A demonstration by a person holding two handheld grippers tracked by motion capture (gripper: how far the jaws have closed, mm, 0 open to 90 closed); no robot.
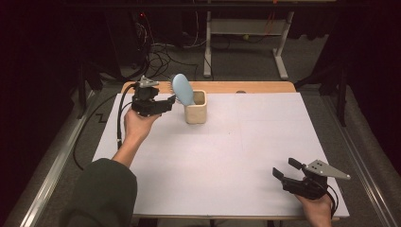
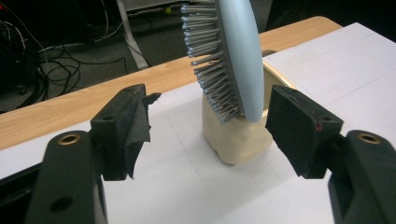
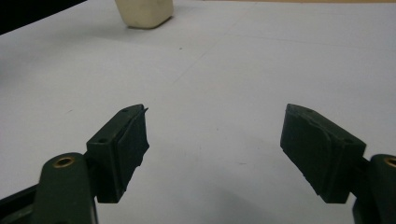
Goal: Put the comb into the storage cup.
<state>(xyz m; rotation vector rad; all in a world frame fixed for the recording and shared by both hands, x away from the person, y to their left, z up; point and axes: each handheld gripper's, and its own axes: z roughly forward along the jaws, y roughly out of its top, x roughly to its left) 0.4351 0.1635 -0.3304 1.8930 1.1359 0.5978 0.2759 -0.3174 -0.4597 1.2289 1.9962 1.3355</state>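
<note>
The right tool rests at the near right corner of the white table, its jaws wide with nothing between them. At the far left, the left tool stands open beside the blue hairbrush, which stands tilted in the cream cup, untouched.

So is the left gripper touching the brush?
Apart. In the left gripper view, the left gripper has both pads standing clear of the brush, with white table visible between; the brush stands in the cup.
</note>
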